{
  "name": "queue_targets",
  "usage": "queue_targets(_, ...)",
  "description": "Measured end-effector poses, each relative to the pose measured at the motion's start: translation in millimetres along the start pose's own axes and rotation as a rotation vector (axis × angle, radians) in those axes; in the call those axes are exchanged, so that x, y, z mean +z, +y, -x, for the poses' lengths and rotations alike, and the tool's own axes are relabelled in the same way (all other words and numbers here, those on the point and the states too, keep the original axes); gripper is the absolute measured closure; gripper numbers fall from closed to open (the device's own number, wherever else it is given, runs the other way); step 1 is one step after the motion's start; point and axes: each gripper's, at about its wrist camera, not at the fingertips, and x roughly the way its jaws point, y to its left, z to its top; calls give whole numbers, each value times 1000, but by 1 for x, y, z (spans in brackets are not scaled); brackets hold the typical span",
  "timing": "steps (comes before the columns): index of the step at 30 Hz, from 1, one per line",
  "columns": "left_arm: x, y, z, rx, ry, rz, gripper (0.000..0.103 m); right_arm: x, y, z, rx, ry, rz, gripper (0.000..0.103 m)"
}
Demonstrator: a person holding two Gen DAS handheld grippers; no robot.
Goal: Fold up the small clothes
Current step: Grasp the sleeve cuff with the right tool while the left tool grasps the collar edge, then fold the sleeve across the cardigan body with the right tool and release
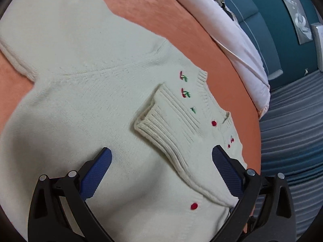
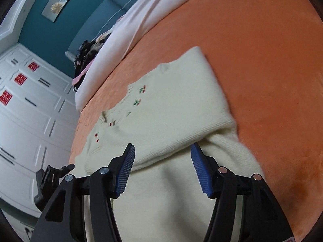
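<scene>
A cream knitted cardigan (image 1: 76, 104) with red buttons and small cherry embroidery lies flat on the orange bed cover (image 1: 141, 10). One sleeve is folded across its front, with the ribbed cuff (image 1: 155, 125) near the neckline. My left gripper (image 1: 161, 157) hovers open just above the cardigan; the folded sleeve runs under the gap and the blue pads are clear of it. In the right wrist view the cardigan (image 2: 171, 104) lies with a sleeve folded over its body. My right gripper (image 2: 162, 153) is open above that fold, gripping nothing.
A pale pink duvet (image 1: 238, 40) is bunched along the far side of the bed, with dark clothes (image 2: 88, 50) piled on it. A teal wall (image 2: 50, 34) and white wardrobe doors (image 2: 24, 111) stand beyond. Striped flooring (image 1: 292, 125) lies past the bed edge.
</scene>
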Motion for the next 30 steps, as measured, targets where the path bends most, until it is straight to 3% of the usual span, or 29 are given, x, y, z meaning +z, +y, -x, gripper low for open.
queue_targets(1, 1, -1, -4, 14, -8, 8, 36, 1, -7, -1, -1, -1, -27, 45)
queue_targets(2, 4, -5, -8, 5, -8, 1, 52, 3, -11, -7, 15, -4, -56, 53)
queue_targets(3, 7, -9, -12, -28, 14, -11, 90, 2, -11, -11, 28, -12, -72, 66)
queue_targets(4, 9, -14, -11, -52, 23, -19, 92, 6, -8, -12, 29, -23, -74, 91)
queue_targets(7, 13, -40, 24, -113, -102, -117, 92, 22, 25, 22, 114, -143, -1, 92)
queue_targets(10, 7, -49, 44, -134, -185, -189, 92, 24, 52, 50, 136, -245, 132, 94)
queue_targets(12, 2, -34, 20, -59, -138, -194, 92, 22, 33, 25, 25, -182, 161, 94)
queue_targets(14, -8, -11, -16, 44, -50, -168, 92, 14, -6, -17, -105, -18, 94, 96)
queue_targets(16, -17, 2, -12, 0, -99, -168, 90, 11, -5, -6, -76, -59, 101, 96)
queue_targets(19, -21, 4, -12, -6, -117, -186, 89, 12, 5, 11, -55, -99, 136, 95)
queue_targets(21, -21, 4, -13, -6, -126, -197, 88, 10, -3, -12, -150, 2, 167, 97)
queue_targets(23, -23, 2, -13, 1, -136, -220, 88, 5, 4, -4, -180, -12, 194, 92)
queue_targets(28, -26, 6, -15, -16, -160, -240, 88, -1, 67, 19, -409, -32, 385, 86)
queue_targets(30, -27, 7, -14, -12, -167, -247, 88, -7, 86, 25, -460, -53, 477, 85)
